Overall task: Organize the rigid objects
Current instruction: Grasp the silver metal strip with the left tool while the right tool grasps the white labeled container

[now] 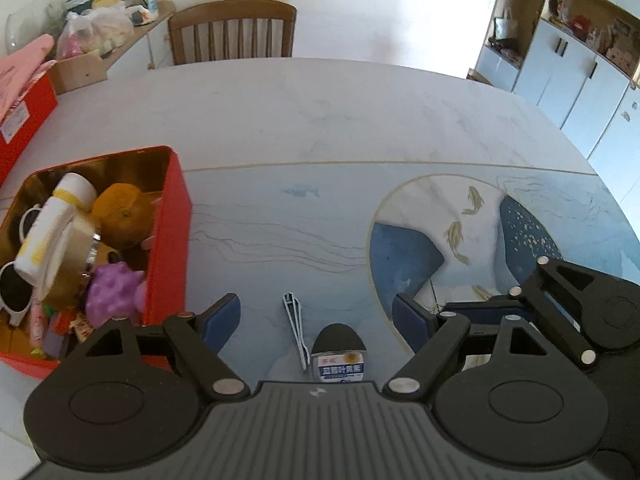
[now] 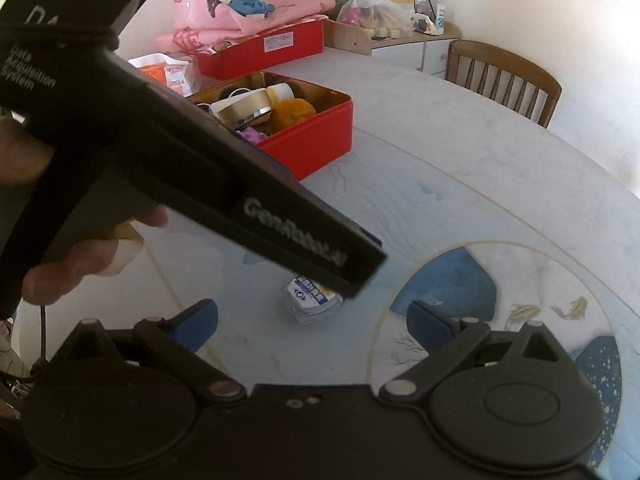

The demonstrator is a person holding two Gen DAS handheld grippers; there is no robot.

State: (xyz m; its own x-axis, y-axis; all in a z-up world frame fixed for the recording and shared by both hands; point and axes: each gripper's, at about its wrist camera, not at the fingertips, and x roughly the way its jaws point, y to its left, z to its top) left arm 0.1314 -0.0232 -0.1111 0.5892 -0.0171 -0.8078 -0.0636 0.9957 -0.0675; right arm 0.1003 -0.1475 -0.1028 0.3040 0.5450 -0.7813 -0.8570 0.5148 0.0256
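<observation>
At the bottom centre of the left wrist view, a small bottle (image 1: 340, 360) with a black cap lies on the tabletop (image 1: 320, 120) beside a nail clipper (image 1: 297, 330), between the left gripper's (image 1: 316, 320) wide-apart jaws. The right gripper's (image 2: 312, 326) jaws also stand apart, empty. A red tin (image 1: 168, 240) of oddments sits at left.

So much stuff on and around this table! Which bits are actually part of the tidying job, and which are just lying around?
Part of the job:
- red tin, already holding sorted items
- small bottle lying on the table
- nail clippers beside it
- left gripper and right gripper, both open

Just lying about:
- wooden chair
- pink cloth
- plastic bag on the side shelf
</observation>
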